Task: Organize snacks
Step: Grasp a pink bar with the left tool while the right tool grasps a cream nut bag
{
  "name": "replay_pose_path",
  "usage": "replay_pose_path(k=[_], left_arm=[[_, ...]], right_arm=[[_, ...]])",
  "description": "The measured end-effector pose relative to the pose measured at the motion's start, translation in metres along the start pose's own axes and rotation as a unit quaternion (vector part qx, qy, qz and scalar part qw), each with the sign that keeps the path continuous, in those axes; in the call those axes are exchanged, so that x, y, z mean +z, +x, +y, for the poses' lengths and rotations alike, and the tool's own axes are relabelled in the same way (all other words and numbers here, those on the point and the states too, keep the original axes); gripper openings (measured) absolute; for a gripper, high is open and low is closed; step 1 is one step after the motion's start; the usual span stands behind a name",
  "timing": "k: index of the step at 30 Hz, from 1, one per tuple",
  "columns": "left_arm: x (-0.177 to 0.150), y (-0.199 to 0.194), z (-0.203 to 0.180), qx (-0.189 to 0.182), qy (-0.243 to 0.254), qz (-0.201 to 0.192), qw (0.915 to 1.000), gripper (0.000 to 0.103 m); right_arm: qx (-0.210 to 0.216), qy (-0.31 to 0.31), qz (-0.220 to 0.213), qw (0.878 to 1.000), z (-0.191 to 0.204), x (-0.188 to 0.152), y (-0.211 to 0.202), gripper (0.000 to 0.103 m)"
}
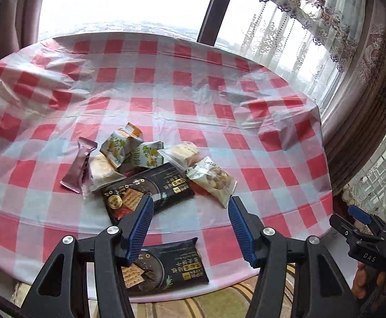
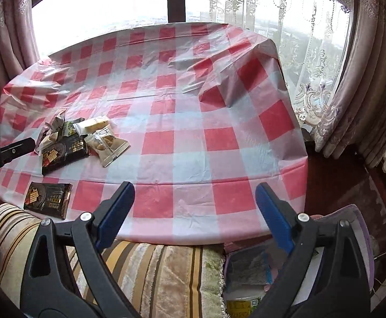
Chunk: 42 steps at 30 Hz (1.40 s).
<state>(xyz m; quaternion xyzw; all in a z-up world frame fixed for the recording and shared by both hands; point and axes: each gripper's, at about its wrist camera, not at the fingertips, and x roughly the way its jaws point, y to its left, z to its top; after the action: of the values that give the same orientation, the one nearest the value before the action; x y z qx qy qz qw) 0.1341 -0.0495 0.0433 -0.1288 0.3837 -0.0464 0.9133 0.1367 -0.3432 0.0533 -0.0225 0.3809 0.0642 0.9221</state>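
1. Left wrist view: the left gripper [image 1: 190, 204] hangs spread wide and empty above the near edge of the snack pile [image 1: 150, 169] on the checked tablecloth [image 1: 246, 145].
2. One black cracker pack [image 1: 147, 193] lies in the pile; a second pack [image 1: 166, 265] sits apart at the table's near edge.
3. Right gripper [image 2: 195, 194] is released too, holding nothing, well right of the snacks.
4. These packets look light, crinkly and slippery, with brittle contents; pinch gently across a flat pack's short width or a sealed edge.
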Motion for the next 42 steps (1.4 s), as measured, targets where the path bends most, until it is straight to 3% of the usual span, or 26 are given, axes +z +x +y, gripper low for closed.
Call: replay_pose_path(k=[2,7,14,19,25,33,34,37,39,42], left_arm=[[0.003,-0.001,0.035,0.016,-0.034,-0.008,0.9993,0.06],[0.01,0.01,0.092,0.013,-0.083,0.001,0.9965,0.059],[0.025,0.044,0.134,0.026,-0.09,0.031,0.9951,0.059],[0.034,0.07,0.144,0.033,-0.072,0.049,0.9956,0.058],[0.039,0.091,0.144,0.025,-0.054,0.054,0.9968,0.05],[0.042,0.097,0.145,0.023,-0.047,0.045,0.9976,0.024],[0.041,0.096,0.145,0.022,-0.048,0.044,0.9977,0.023],[0.04,0.095,0.149,0.019,-0.058,0.042,0.9973,0.02],[0.039,0.093,0.152,0.017,-0.066,0.04,0.9969,0.02],[0.036,0.089,0.156,0.018,-0.078,0.036,0.9961,0.019]], right_arm=[[0.01,-0.008,0.005,1.0,0.014,0.005,0.011,0.093],[0.016,-0.026,0.018,0.999,0.042,0.017,0.039,0.093],[0.029,-0.089,0.034,0.995,0.083,0.029,0.075,0.093],[0.057,-0.121,0.036,0.99,0.106,0.04,0.094,0.093],[0.065,-0.168,0.039,0.983,0.133,0.049,0.123,0.093],[0.076,-0.179,0.074,0.978,0.144,0.054,0.164,0.093],[0.08,-0.175,0.08,0.978,0.144,0.053,0.167,0.092],[0.113,-0.146,0.097,0.978,0.137,0.054,0.173,0.071],[0.106,-0.141,0.095,0.98,0.135,0.054,0.17,0.058],[0.109,-0.134,0.099,0.98,0.132,0.052,0.167,0.055]])
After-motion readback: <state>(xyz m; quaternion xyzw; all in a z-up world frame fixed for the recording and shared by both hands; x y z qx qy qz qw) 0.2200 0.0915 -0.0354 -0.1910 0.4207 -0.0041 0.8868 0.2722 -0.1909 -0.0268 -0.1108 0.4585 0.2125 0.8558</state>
